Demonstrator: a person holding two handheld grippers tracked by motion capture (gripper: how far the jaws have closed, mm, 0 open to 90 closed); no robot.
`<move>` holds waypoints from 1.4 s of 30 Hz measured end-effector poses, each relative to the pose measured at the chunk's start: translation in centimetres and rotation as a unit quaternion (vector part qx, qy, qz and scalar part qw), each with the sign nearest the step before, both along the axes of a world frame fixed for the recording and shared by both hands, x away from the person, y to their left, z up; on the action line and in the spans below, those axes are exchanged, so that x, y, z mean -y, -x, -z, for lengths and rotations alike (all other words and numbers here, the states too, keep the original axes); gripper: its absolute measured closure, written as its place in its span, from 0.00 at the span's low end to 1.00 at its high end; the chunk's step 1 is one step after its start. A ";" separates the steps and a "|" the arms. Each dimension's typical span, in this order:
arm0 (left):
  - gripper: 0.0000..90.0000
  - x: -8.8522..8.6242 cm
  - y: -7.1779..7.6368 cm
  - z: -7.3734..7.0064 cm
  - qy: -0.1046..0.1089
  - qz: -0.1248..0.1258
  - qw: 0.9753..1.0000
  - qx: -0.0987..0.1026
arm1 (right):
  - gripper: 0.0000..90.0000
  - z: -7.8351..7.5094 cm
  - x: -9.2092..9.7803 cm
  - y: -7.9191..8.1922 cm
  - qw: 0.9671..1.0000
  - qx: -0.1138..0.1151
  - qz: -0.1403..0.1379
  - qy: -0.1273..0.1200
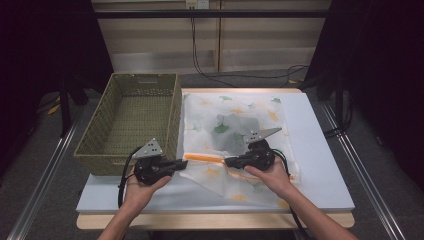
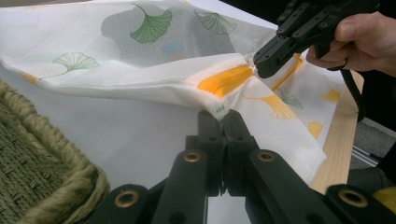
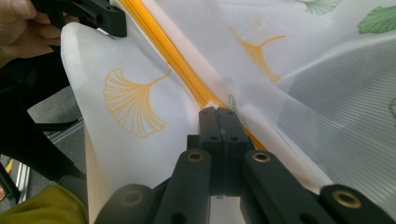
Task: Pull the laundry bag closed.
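1. Near the front edge of the table [image 1: 320, 190], a sheer leaf-print cloth [image 1: 235, 117] lay beside a woven basket [image 1: 131, 117].
2. Both the left gripper [image 1: 181, 163] and right gripper [image 1: 230, 161] were clamped on its orange-striped hem, apparently to lift and fold it.
3. A grey shape under the cloth stayed unidentifiable.

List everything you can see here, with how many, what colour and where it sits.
Mesh bag: one, white with green and orange ginkgo leaves and an orange zipper, on the board, near edge lifted.
Basket: one, olive green woven, left of the bag.
Board: one, pale blue, on the table.
Cables: several, black, on the floor behind.
Left gripper: one, black, shut on the bag's corner.
Right gripper: one, black, shut on the bag's zipper edge.
Hands: two, holding the grippers.
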State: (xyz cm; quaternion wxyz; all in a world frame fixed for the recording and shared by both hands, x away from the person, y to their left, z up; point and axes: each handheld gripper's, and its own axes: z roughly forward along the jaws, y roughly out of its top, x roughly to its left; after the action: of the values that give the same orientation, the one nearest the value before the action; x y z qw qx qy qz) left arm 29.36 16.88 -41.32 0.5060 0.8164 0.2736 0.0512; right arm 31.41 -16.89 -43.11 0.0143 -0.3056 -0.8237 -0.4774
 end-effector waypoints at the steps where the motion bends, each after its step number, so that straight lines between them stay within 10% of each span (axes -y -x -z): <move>1: 0.98 0.0 0.0 0.0 0.001 0.000 1.000 0.000 | 1.00 0.0 0.1 0.0 1.000 0.000 -0.001 -0.002; 42: 0.98 -0.2 0.1 0.0 0.001 0.004 1.000 0.000 | 1.00 0.1 1.0 0.9 1.000 0.002 0.013 -0.007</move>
State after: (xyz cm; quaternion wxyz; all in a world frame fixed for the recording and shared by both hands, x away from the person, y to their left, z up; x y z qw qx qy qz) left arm 29.31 17.04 -41.35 0.5065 0.8172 0.2705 0.0486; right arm 30.55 -17.90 -43.26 0.0085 -0.3148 -0.8166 -0.4837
